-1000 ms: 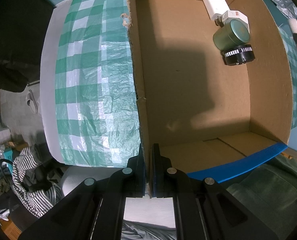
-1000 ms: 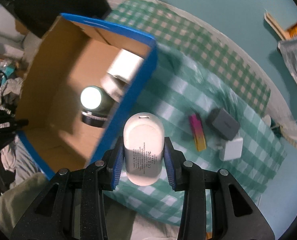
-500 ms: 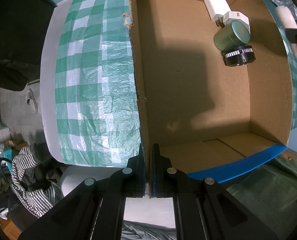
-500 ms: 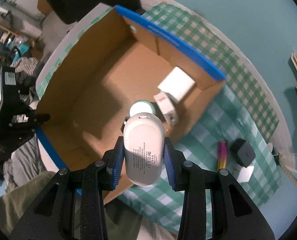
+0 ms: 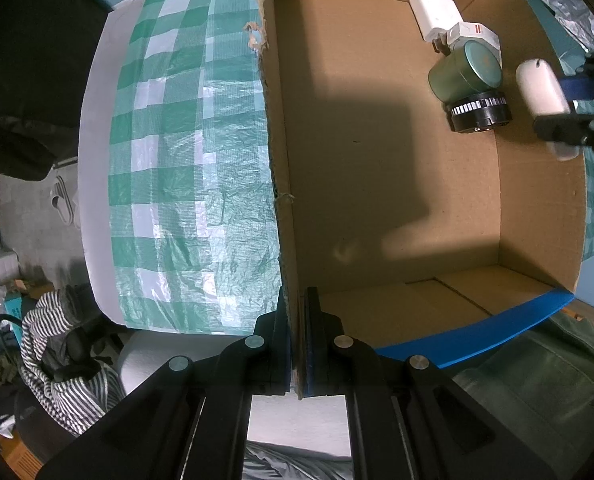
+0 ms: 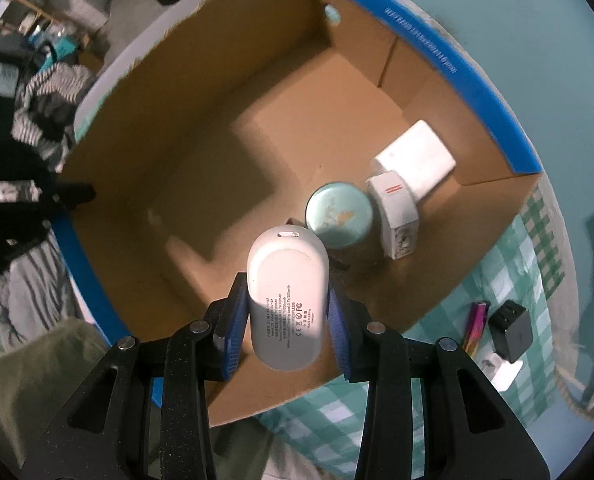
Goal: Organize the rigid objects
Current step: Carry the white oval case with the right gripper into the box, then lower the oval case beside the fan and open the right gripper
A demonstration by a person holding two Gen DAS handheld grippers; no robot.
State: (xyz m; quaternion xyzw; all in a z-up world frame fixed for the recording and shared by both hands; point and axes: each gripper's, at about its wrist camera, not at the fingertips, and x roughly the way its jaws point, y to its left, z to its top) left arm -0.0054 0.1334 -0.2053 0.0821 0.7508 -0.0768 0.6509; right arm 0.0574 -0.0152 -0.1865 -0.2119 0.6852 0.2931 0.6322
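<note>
- Already in the cardboard box [image 6: 493,120], four items grouped in one corner: white charger [image 6: 417,158], small white adapter [image 6: 395,214], round teal tin [image 6: 339,216], black ringed cylinder [image 5: 479,114].
- In transit: my right gripper [image 6: 287,312] pinched a white power bank [image 6: 287,296] between blue pads, above the box floor beside the tin.
- My left gripper [image 5: 297,344] was pressed together on the box's side wall, steadying it, I judged.
- Left on the checked cloth [image 6: 509,264]: iridescent stick [image 6: 476,325], dark charger [image 6: 511,330], one white block, part hidden.
</note>
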